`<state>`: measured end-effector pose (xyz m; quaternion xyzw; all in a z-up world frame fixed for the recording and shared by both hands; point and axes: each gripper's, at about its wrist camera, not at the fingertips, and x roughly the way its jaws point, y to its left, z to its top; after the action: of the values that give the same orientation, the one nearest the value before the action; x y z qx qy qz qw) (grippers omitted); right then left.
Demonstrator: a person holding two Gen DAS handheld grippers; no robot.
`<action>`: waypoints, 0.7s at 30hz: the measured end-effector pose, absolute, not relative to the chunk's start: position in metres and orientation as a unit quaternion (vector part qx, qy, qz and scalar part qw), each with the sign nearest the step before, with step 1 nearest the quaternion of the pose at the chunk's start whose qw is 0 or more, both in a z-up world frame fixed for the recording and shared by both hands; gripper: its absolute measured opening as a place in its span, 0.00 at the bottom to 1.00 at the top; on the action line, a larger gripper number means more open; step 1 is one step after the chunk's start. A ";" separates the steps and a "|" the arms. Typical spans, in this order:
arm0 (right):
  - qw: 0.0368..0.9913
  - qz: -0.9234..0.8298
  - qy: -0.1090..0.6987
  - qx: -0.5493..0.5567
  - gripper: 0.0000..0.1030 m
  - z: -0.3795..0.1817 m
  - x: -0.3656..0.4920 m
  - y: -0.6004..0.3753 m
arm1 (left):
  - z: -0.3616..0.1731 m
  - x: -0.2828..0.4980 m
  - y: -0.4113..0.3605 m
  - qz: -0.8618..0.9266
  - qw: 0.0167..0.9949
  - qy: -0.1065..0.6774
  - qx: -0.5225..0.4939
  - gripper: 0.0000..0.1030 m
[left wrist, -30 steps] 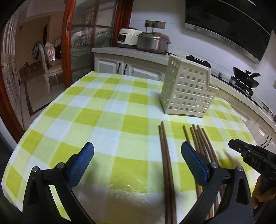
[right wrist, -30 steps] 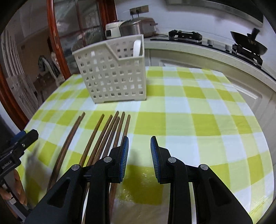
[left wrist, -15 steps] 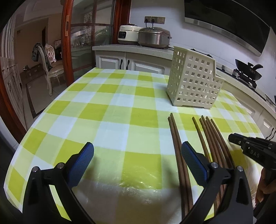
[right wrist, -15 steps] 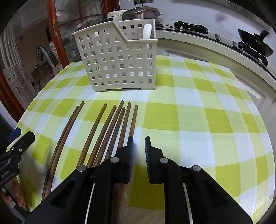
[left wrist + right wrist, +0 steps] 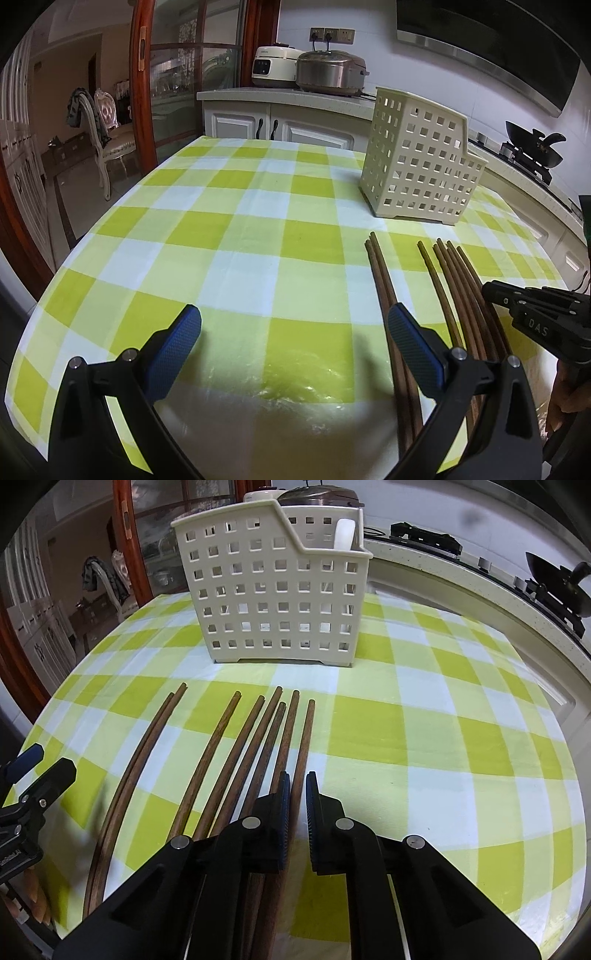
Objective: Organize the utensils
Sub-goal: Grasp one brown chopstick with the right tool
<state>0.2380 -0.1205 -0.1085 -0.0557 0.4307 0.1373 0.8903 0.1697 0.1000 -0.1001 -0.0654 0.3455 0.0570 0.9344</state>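
— Near the front edge of the green-and-white checked table, why are the dark brown wooden chopsticks laid out in a fan?

— Their far tips are pointed toward the cream perforated plastic utensil basket, which is stood upright at the far side, apart from them. A loose spread lets a single stick be picked out. A pair is set off to the left; the rest are grouped to its right.

— What is gripped by the right gripper?

— Its fingers are drawn almost together on the rightmost chopstick, which is seen running between the blue pads. The grip is taken at the near, thicker end, probably so that the thin tip can be dropped into the basket first.

— And the left gripper?

— It is held wide apart over the cloth, with nothing between its fingers; the left pair of chopsticks passes just under its right finger. It is judged to be kept ready, out of the way.

— Is anything in the basket already?

— A white handle is seen standing in its right compartment.
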 end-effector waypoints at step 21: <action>0.896 0.134 0.422 -0.028 0.06 -0.107 0.243 -0.155 | -0.105 0.204 0.084 0.039 0.915 0.397 -0.060 0.85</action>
<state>0.2427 -0.1554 -0.1069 -0.0280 0.4224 0.1340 0.8960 0.2038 0.0844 -0.1052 -0.0601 0.3974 0.0393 0.9148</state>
